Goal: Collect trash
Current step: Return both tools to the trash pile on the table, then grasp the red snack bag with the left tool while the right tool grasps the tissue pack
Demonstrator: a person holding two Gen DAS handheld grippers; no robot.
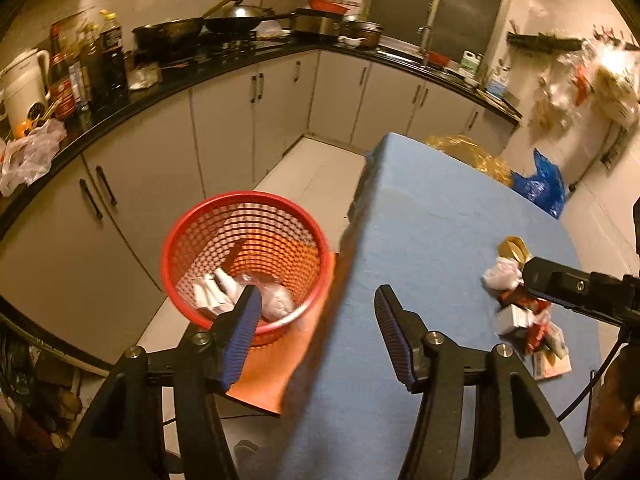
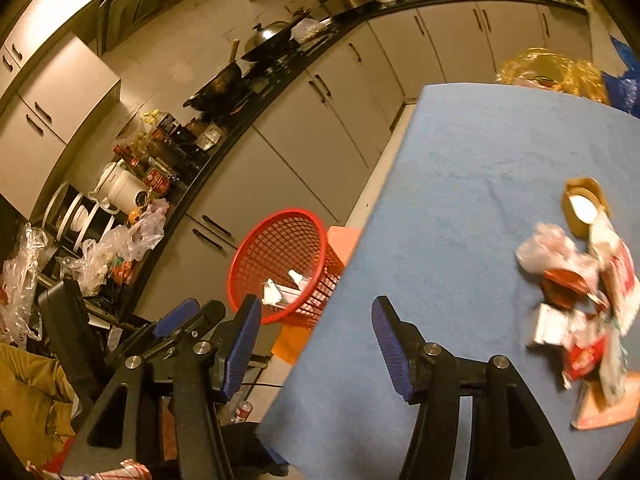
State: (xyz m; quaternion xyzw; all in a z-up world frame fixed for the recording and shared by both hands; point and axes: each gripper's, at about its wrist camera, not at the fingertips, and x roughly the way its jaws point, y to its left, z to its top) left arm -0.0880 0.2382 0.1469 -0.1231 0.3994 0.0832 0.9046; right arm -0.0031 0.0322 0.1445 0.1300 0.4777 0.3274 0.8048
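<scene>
Lying in a loose heap at the right of both frames, the trash pile (image 2: 580, 312) sits on the blue table (image 2: 460, 184): a crumpled clear plastic bag (image 2: 544, 250), red and white wrappers, a small white box (image 2: 550, 324) and, at the heap's far end, a round gold lid (image 2: 584, 206) turned open side up. More rubbish already lies in the red mesh wastebasket (image 1: 244, 256), left of centre in the left wrist view, where white paper scraps (image 1: 210, 292) and a wadded clear bag (image 1: 276, 300) rest on its bottom. The basket stands on an orange board (image 1: 272, 372) just beside the table's left edge.

The left gripper (image 1: 316, 300) hangs over that edge, one blue-padded finger in front of the basket and the other over the tablecloth; its jaws stand about halfway apart with nothing between them. The right gripper (image 2: 314, 308) is likewise roughly half open and holds nothing, its fingers straddling the table's left edge with the heap well off to their right. In the left wrist view the right gripper's black tip shows at the right edge, just beside the heap.

Behind, a black countertop (image 1: 168, 80) curves across the upper part of both views, carrying woks (image 1: 236, 20), sauce bottles (image 1: 104, 56) and a white kettle (image 1: 22, 84), with pale cabinets (image 1: 224, 132) below
</scene>
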